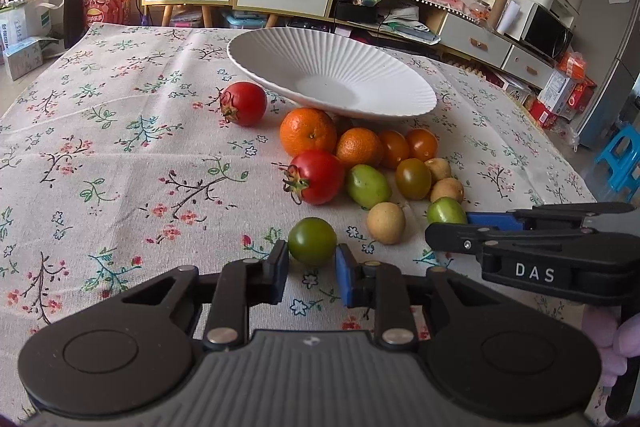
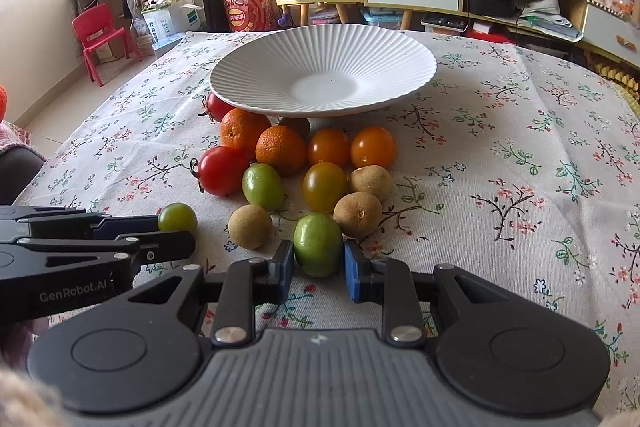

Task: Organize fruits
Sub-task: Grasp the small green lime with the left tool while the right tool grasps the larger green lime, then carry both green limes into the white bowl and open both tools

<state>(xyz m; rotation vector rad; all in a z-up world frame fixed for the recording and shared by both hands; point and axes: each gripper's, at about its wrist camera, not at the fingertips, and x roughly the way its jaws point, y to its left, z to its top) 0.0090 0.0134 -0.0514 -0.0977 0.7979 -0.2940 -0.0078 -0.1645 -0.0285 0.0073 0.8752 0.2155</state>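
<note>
A white ribbed plate (image 1: 280, 59) (image 2: 248, 75) stands empty on the flowered tablecloth. Before it lie several fruits: red tomatoes (image 1: 318, 177), oranges (image 1: 308, 131), yellow tomatoes (image 2: 325, 187), brown kiwis (image 2: 358, 215), green fruits. My left gripper (image 1: 312, 267) has its pads on either side of a round green tomato (image 1: 312, 241), close to touching it. My right gripper (image 2: 319, 265) brackets an oval green fruit (image 2: 318, 243) the same way. Both fruits rest on the cloth. Each gripper shows in the other's view, the right one (image 1: 452, 227) and the left one (image 2: 176, 235).
Another red tomato (image 1: 244, 103) lies apart, left of the plate. The cloth (image 1: 120, 147) stretches bare to the left, and to the right in the right wrist view (image 2: 520, 167). Cabinets and clutter stand beyond the table.
</note>
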